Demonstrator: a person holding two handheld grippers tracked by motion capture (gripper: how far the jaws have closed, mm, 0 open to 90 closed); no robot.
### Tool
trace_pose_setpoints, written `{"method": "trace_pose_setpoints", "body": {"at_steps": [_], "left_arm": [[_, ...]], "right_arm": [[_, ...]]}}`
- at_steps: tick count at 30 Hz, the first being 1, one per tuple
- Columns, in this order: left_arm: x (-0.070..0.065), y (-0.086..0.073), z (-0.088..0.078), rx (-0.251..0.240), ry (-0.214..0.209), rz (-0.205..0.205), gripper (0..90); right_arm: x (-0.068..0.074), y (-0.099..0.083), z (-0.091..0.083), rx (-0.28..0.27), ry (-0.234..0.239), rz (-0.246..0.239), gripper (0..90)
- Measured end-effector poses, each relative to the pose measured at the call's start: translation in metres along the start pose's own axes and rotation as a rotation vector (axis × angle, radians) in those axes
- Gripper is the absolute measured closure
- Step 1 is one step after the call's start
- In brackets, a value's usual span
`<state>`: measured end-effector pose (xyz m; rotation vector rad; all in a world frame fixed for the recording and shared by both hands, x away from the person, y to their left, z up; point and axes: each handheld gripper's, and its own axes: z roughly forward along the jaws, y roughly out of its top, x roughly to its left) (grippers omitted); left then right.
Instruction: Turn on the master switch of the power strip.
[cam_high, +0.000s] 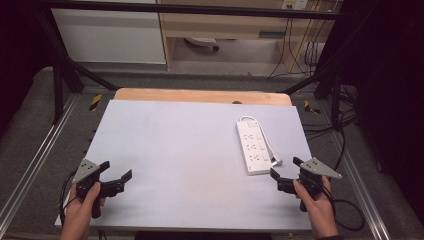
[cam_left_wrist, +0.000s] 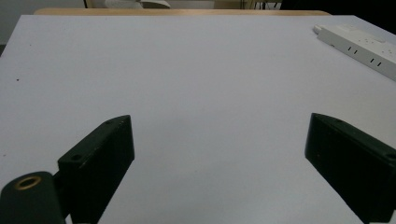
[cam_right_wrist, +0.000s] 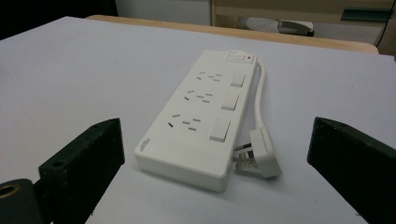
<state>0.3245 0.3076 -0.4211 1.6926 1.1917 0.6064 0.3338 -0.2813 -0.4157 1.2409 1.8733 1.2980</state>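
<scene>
I see the left tongs (cam_high: 116, 175) at the lower left of the high view, jaws spread apart over bare white table (cam_high: 190, 150), holding nothing. At the lower right, my right tongs (cam_high: 286, 169) are likewise spread wide and empty, just short of the white power strip (cam_high: 253, 146), whose cord (cam_right_wrist: 259, 88) and plug (cam_right_wrist: 261, 154) lie alongside it.

Thing: white power strip (cam_right_wrist: 201, 116), lying flat on the table, sockets facing up.
Place: right half of the table, long side running away from the person.
Face: three socket groups in a row, a white rocker switch beside each; one more switch and a small red light at the far end.
Cable: white cord (cam_right_wrist: 259, 95) runs along its right side.
Plug: white plug (cam_right_wrist: 261, 154) lies unplugged, just beside the near right corner.
</scene>
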Motion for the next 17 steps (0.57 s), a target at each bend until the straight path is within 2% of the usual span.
{"method": "trace_pose_setpoints", "body": {"at_steps": [6, 10, 14, 17], "left_arm": [[0.0, 0.0, 0.001, 0.001, 0.0, 0.005, 8.2], [-0.001, 0.0, 0.001, 0.001, -0.001, 0.002, 8.2], [-0.001, 0.0, 0.001, 0.0, 0.001, 0.004, 8.2], [-0.001, 0.0, 0.002, 0.001, 0.0, 0.011, 8.1]], "right_arm": [[0.006, -0.015, 0.002, 0.041, 0.014, -0.011, 4.3], [0.009, -0.022, 0.006, 0.094, 0.017, -0.015, 4.2], [0.008, -0.028, 0.01, 0.164, 0.008, -0.028, 4.4], [0.005, -0.032, 0.013, 0.21, -0.029, -0.054, 4.7]]}}
